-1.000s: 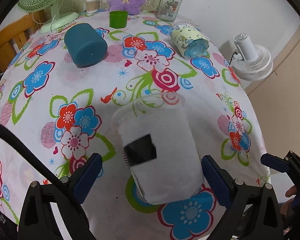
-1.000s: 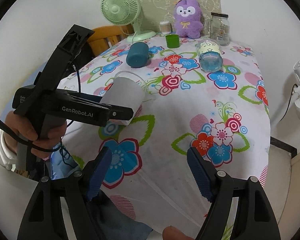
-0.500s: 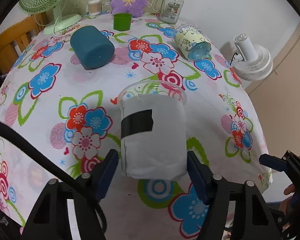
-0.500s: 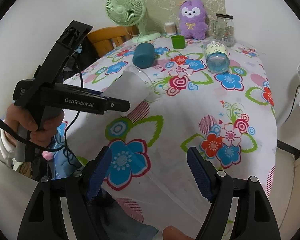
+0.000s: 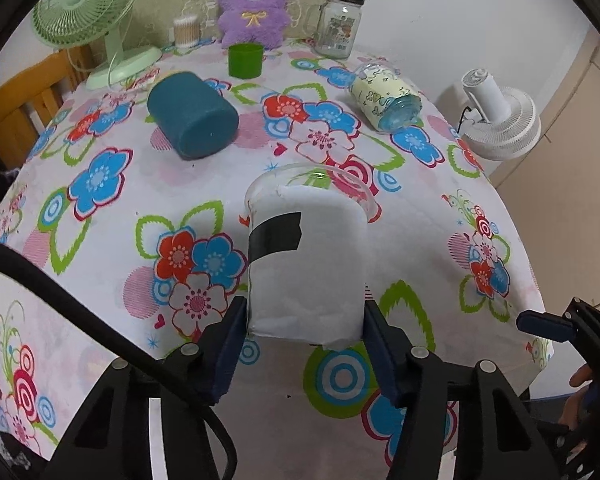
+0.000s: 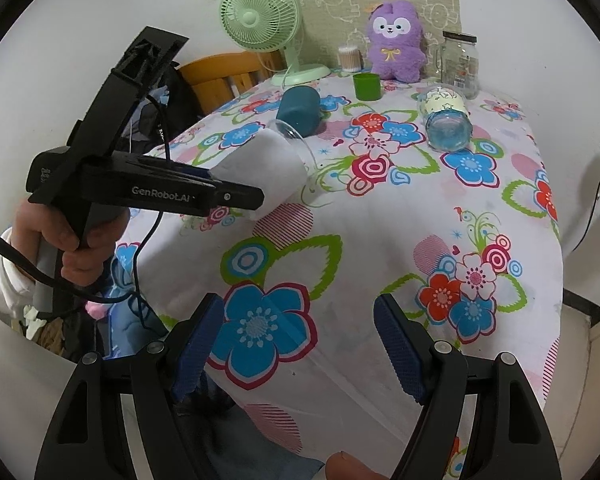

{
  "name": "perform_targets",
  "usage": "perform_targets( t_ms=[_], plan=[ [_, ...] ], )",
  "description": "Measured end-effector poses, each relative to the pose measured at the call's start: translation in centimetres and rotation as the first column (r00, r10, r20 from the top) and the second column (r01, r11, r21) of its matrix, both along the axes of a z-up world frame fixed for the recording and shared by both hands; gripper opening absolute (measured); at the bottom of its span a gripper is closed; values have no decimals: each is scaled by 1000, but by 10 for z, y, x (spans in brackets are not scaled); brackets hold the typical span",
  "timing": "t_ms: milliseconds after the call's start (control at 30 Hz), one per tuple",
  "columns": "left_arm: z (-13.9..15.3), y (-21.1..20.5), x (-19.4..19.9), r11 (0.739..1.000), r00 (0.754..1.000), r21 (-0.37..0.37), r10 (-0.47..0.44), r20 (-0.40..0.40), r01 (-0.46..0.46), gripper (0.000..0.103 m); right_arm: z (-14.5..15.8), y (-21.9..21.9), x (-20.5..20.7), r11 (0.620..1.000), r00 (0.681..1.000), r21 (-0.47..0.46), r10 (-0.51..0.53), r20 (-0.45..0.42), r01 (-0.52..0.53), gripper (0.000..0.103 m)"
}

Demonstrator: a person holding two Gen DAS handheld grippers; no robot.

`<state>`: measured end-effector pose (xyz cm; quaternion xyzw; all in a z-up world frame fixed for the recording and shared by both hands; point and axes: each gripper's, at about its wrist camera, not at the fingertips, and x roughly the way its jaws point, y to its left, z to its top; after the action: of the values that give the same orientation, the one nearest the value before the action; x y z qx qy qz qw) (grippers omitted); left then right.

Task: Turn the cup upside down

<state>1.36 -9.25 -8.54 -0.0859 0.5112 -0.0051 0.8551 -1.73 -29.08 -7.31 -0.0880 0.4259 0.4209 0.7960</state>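
1. Left wrist view: the left gripper [image 5: 304,354] is clamping the base end of the paper-wrapped clear cup [image 5: 306,258], its fingers pressing both sides. The cup is lying tilted over the flowered tablecloth [image 5: 100,208], rim pointing away.
2. Right wrist view: the right gripper [image 6: 300,354] is hovering wide apart, holding nothing, near the table's front edge. The cup [image 6: 268,168] is in the grasp, but the turn-over and setting down rim-first appear to be left.

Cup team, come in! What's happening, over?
Left gripper shut on cup, lifted and tilted, mouth pointing away. Right gripper open, holding nothing. Nothing near the cup.
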Motion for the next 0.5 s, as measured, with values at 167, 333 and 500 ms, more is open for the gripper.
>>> perform_targets(
  t_ms=[167, 333, 500],
  plan=[
    [11, 5, 0, 999, 1000, 27, -31, 0, 31, 57, 1, 5, -2, 1000, 1000, 18, 12, -3, -12, 80],
    [24, 12, 2, 988, 991, 95, -116, -66, 122, 57, 3, 13, -7, 998, 999, 46, 42, 4, -43, 80],
    [35, 22, 2, 948, 958, 202, -207, -200, 247, 57, 3, 25, -12, 995, 996, 58, 83, 10, -84, 80]
  ],
)
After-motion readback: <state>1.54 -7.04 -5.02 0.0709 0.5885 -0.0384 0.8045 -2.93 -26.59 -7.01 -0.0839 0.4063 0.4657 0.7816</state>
